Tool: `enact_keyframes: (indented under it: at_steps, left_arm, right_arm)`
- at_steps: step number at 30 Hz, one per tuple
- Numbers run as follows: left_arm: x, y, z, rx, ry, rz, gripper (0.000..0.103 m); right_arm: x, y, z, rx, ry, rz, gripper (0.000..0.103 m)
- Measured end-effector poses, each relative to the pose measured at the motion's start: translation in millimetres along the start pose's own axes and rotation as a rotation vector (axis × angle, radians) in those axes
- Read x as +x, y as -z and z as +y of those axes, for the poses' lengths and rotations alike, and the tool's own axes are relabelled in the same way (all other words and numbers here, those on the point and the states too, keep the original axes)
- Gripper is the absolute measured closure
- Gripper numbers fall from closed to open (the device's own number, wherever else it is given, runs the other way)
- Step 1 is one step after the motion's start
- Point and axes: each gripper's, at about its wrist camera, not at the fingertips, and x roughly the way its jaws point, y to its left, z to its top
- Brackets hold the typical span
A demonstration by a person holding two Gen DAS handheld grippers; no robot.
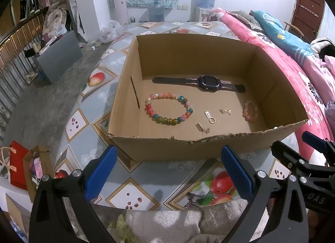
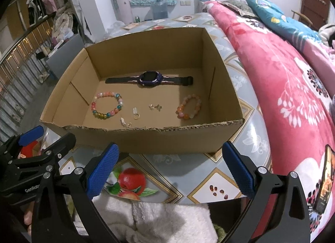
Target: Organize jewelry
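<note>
An open cardboard box [image 1: 159,148] [image 2: 146,140] stands on the patterned table. Inside lie a dark blue watch [image 1: 206,83] [image 2: 149,79], a large multicolour bead bracelet [image 1: 168,108] [image 2: 107,105], a smaller orange-pink bead bracelet [image 1: 250,111] [image 2: 189,106], small gold earrings [image 1: 225,111] [image 2: 155,107] and two gold tagged pieces [image 1: 209,117] [image 2: 135,114]. My left gripper [image 1: 168,169] is open and empty, in front of the box's near wall. My right gripper [image 2: 170,169] is open and empty, also in front of the box. Each gripper shows at the edge of the other's view.
A pink floral quilt [image 2: 293,87] lies along the table's right side. White fluffy cloth [image 2: 163,217] sits at the near table edge. A grey cabinet [image 1: 58,56] and a red bag [image 1: 17,165] stand on the floor at left.
</note>
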Motion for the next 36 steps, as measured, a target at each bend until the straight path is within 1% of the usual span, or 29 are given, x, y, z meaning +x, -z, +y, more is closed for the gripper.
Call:
enact_keyframes:
  at_steps: [36]
  left_arm:
    - [12.0, 2.0, -1.6, 0.005, -0.013, 0.056, 0.006]
  right_arm:
    - [9.9, 2.1, -5.3, 0.000, 0.001, 0.063, 0.008]
